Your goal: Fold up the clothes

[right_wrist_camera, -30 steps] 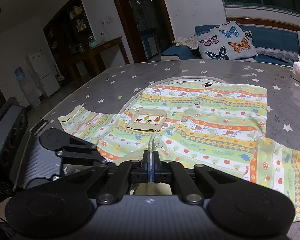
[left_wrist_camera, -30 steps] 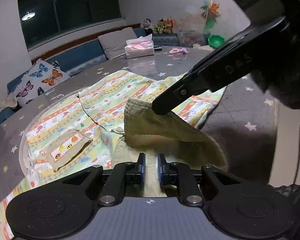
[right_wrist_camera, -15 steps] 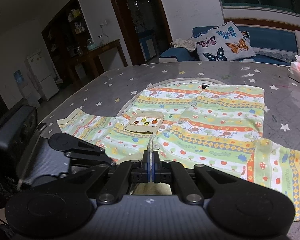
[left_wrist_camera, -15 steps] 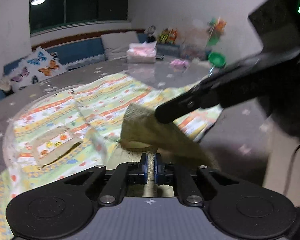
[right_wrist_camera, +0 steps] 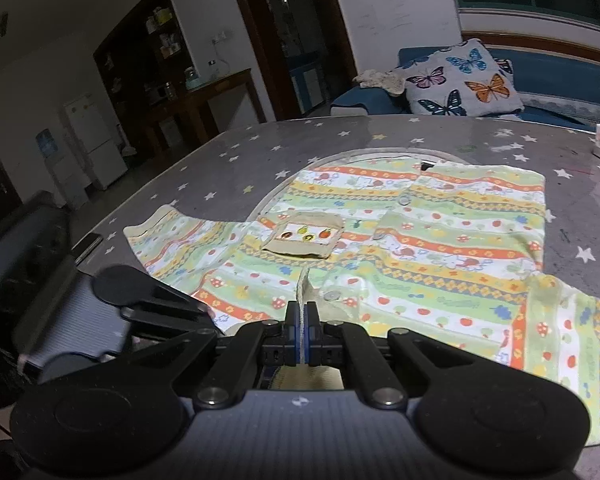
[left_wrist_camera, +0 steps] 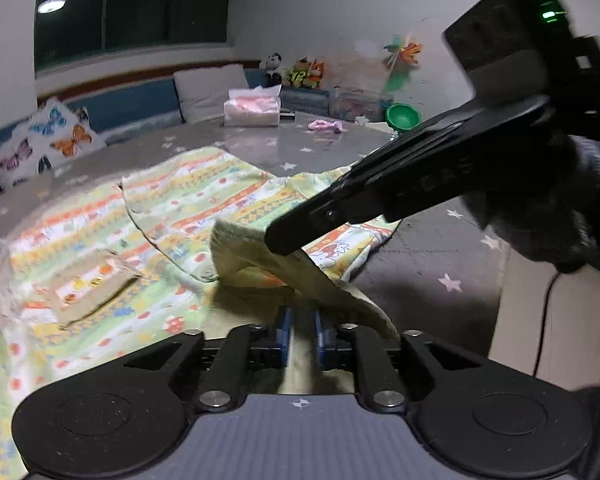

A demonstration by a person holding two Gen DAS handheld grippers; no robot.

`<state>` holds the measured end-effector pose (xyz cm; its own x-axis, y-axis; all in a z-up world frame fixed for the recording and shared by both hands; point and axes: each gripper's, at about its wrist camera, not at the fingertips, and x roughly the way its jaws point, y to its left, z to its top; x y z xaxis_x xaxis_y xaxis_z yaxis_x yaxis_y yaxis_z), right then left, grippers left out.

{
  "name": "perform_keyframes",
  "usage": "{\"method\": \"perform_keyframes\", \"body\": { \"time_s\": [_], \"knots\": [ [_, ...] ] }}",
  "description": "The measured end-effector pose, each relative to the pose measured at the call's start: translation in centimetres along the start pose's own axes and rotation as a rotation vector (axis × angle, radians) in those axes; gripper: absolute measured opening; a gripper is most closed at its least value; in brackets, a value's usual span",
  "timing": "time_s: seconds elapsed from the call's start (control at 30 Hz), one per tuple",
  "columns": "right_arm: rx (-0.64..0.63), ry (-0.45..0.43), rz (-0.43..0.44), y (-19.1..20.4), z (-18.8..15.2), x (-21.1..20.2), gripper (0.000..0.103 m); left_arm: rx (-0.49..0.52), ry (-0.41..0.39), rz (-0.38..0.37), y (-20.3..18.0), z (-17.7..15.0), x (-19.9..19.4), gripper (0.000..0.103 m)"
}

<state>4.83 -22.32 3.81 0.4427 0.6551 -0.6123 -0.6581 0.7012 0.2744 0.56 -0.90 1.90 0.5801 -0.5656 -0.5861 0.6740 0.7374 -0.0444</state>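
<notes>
Since a second ago we have raised the beige hem point(left_wrist_camera: 300, 276) a little higher off the striped shirt point(right_wrist_camera: 440, 240), which stays spread on the starred surface point(right_wrist_camera: 240, 160). Our left gripper point(left_wrist_camera: 302, 338) has its fingers slightly apart with cloth between them. Our right gripper point(right_wrist_camera: 302, 320) is clamped on the thin hem edge, the pocket point(right_wrist_camera: 300, 238) lying at twelve o'clock from it.
</notes>
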Motion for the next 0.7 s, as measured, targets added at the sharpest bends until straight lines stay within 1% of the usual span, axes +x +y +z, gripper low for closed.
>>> {"method": "perform_keyframes", "body": {
  "time_s": [0.07,0.13,0.2,0.23,0.27,0.3,0.33,0.37,0.4,0.47,0.5,0.57,0.63,0.7],
  "knots": [
    [-0.014,0.011,0.013,0.3,-0.1,0.3,0.001,0.008,-0.014,0.021,0.4,-0.3,-1.6,0.031],
    [-0.037,0.032,0.024,0.8,-0.4,0.9,0.001,-0.003,-0.031,0.052,1.1,-0.6,-3.0,0.037],
    [-0.065,0.051,0.029,1.2,-0.7,1.4,0.002,-0.027,-0.05,0.099,2.0,-0.6,-4.3,0.042],
    [-0.08,0.065,0.029,1.5,-0.9,1.9,0.002,-0.04,-0.061,0.125,2.5,-0.6,-4.8,0.046],
    [-0.092,0.082,0.032,1.7,-1.1,2.4,0.003,-0.052,-0.073,0.155,2.9,-0.6,-5.2,0.052],
    [-0.103,0.104,0.034,2.0,-1.5,3.0,0.005,-0.065,-0.085,0.183,3.3,-0.5,-5.5,0.055],
    [-0.113,0.121,0.032,2.1,-1.8,3.5,0.007,-0.078,-0.097,0.205,3.6,-0.4,-5.7,0.059],
    [-0.121,0.135,0.029,2.3,-2.0,3.8,0.007,-0.091,-0.108,0.223,3.8,-0.2,-5.7,0.066],
    [-0.128,0.141,0.027,2.4,-2.2,3.9,0.007,-0.1,-0.116,0.239,4.1,-0.1,-5.8,0.071],
    [-0.136,0.135,0.025,2.6,-2.1,3.5,0.008,-0.107,-0.133,0.264,4.3,0.2,-5.7,0.087],
    [-0.134,0.121,0.026,2.5,-1.8,3.0,0.009,-0.105,-0.137,0.273,4.4,0.4,-5.6,0.09],
    [-0.127,0.092,0.02,2.2,-1.1,2.1,0.009,-0.103,-0.143,0.286,4.5,0.9,-5.3,0.1],
    [-0.113,0.068,-0.007,1.5,-0.4,1.9,0.009,-0.106,-0.145,0.288,4.7,1.4,-4.5,0.103],
    [-0.089,0.065,-0.032,0.6,0.1,2.3,0.009,-0.115,-0.136,0.295,4.9,1.9,-3.6,0.103]
  ]
}}
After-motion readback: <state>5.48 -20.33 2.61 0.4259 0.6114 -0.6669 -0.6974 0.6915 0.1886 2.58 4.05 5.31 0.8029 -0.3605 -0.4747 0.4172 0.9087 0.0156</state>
